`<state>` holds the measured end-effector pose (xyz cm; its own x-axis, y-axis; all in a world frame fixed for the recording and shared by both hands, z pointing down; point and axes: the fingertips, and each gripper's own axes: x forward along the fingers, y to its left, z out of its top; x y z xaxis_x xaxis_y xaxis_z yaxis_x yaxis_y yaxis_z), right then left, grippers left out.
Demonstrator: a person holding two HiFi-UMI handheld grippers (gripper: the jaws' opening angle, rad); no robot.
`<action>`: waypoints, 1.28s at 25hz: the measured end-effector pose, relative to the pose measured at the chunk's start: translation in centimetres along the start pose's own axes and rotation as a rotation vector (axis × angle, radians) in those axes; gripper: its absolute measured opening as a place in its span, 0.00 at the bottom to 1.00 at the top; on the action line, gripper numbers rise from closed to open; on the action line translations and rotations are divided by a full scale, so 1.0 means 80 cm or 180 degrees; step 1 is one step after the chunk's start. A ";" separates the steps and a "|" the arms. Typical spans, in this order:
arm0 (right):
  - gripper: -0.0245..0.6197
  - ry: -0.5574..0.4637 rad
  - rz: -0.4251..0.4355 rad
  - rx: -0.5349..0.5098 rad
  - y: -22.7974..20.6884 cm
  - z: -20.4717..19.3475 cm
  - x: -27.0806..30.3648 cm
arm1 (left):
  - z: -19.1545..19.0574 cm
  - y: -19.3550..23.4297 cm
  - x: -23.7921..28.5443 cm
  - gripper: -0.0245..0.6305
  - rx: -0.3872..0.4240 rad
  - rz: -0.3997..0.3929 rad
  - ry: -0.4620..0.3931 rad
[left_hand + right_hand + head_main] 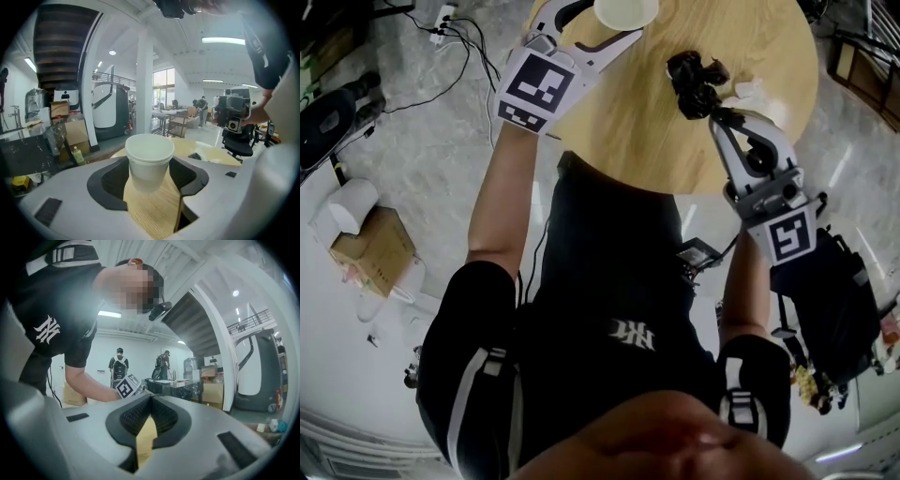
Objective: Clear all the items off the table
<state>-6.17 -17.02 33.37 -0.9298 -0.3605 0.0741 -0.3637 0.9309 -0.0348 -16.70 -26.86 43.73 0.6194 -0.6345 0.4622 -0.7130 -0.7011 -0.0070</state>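
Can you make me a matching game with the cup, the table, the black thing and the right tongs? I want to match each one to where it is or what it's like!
Things:
1. white cup
2. table
3. black thing
4. right tongs

Clues:
A. closed, nothing inside
B. between the left tongs
C. round, light wood
D. lying by the tips of the right tongs

Pairs: 1-B, 2-C, 3-D, 4-A
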 end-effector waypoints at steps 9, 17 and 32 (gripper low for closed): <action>0.05 -0.0301 0.0137 -0.0319 0.012 0.140 -0.002 | 0.126 0.088 -0.102 0.47 -0.0210 0.0352 -0.0226; 0.05 -0.0057 0.0073 -0.0482 0.016 0.193 0.114 | 0.161 0.286 -0.156 0.46 -0.0102 0.0408 -0.0328; 0.05 0.0044 -0.0233 -0.0154 -0.041 0.184 0.311 | 0.093 0.533 -0.079 0.46 -0.0213 0.0234 -0.0325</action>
<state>-28.97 -29.93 20.70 -0.8998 -0.4272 0.0886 -0.4273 0.9039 0.0193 -48.57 -55.21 33.92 0.5926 -0.7155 0.3700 -0.7758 -0.6306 0.0232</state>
